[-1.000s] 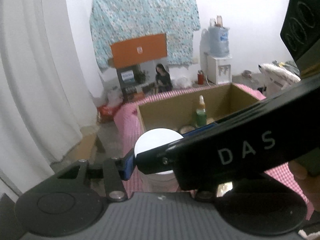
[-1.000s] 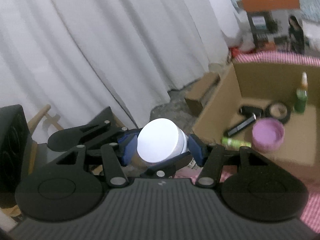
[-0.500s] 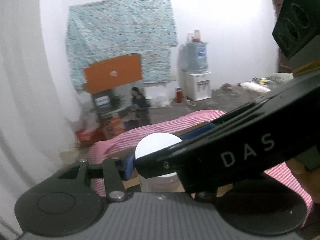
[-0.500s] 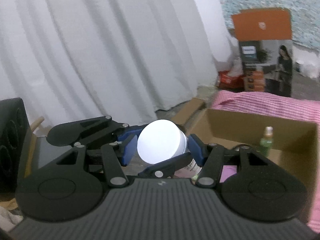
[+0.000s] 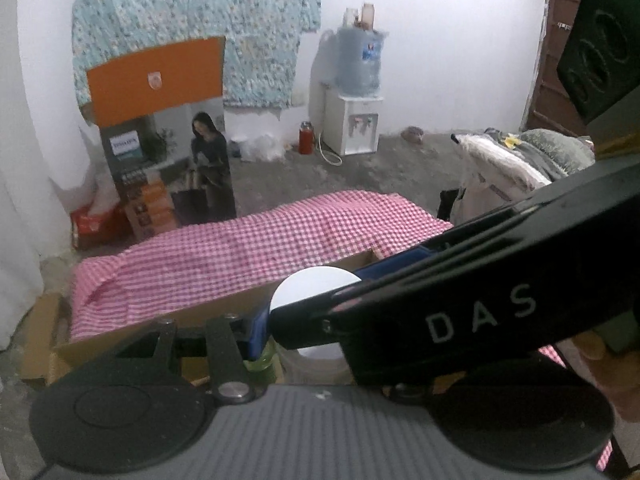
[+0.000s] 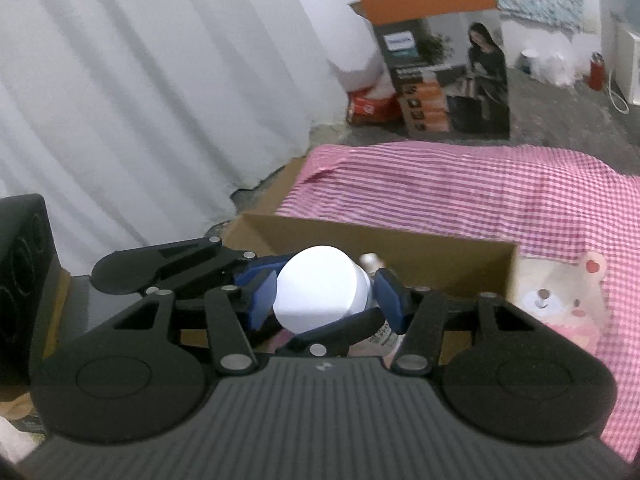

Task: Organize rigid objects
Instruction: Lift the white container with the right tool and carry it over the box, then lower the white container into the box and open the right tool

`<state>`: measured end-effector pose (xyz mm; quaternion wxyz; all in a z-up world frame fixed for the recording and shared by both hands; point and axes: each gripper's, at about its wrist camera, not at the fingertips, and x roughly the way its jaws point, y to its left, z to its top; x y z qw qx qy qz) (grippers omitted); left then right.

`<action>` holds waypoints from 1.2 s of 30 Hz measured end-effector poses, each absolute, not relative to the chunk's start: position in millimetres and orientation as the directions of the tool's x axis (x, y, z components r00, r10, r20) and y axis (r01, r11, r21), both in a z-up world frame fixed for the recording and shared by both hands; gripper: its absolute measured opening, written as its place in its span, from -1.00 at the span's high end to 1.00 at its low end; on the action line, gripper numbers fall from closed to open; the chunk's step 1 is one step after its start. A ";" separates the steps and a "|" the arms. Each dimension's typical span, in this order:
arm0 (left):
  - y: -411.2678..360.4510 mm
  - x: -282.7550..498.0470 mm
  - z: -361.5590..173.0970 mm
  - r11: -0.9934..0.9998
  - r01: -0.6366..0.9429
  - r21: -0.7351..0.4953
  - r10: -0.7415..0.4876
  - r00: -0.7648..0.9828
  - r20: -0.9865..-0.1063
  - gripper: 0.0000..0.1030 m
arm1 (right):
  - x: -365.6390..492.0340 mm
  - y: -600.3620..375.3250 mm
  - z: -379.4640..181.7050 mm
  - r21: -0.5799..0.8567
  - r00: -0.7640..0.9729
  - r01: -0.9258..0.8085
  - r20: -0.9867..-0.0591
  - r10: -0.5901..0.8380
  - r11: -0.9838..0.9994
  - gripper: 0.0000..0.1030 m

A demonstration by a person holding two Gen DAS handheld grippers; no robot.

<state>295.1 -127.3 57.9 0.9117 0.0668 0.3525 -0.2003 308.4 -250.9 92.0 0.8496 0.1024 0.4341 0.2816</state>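
Your right gripper (image 6: 324,296) and left gripper (image 5: 316,308) are both clamped on the same white-capped jar (image 6: 320,294), held over the cardboard box (image 6: 400,256) on the pink checked cloth (image 6: 460,196). Only the right view shows both blue pads (image 6: 260,300) touching it, plus a teddy-bear print; the left view is mostly blocked by your other gripper.

A: Where does the left wrist camera look?
B: Down along its fingers, close over the cardboard box (image 5: 224,308), facing the wall beyond.
A: And the right?
B: Close above that box (image 6: 384,256), facing the curtain; both share it.
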 end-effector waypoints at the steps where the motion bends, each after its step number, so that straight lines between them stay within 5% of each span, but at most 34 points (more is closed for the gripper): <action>1: -130.8 300.7 52.7 0.910 0.414 -0.021 -0.318 0.665 -0.676 -0.05 | 315.5 -255.0 86.2 0.419 0.461 -0.385 -0.685 0.564 0.823 -0.03; 21: -157.0 342.0 7.9 0.911 0.412 0.025 -0.251 0.600 -0.759 -0.07 | 368.7 -264.4 23.2 0.399 0.433 -0.376 -0.722 0.539 0.836 -0.06; 27: -153.0 331.0 20.9 0.911 0.413 0.020 -0.263 0.615 -0.744 -0.45 | 358.1 -261.7 36.4 0.353 0.486 -0.391 -0.705 0.516 0.850 -0.20; 36: -117.7 261.4 75.1 0.910 0.414 0.041 -0.275 0.673 -0.686 -0.73 | 284.5 -282.3 104.4 0.377 0.628 -0.381 -0.564 0.536 0.844 -0.34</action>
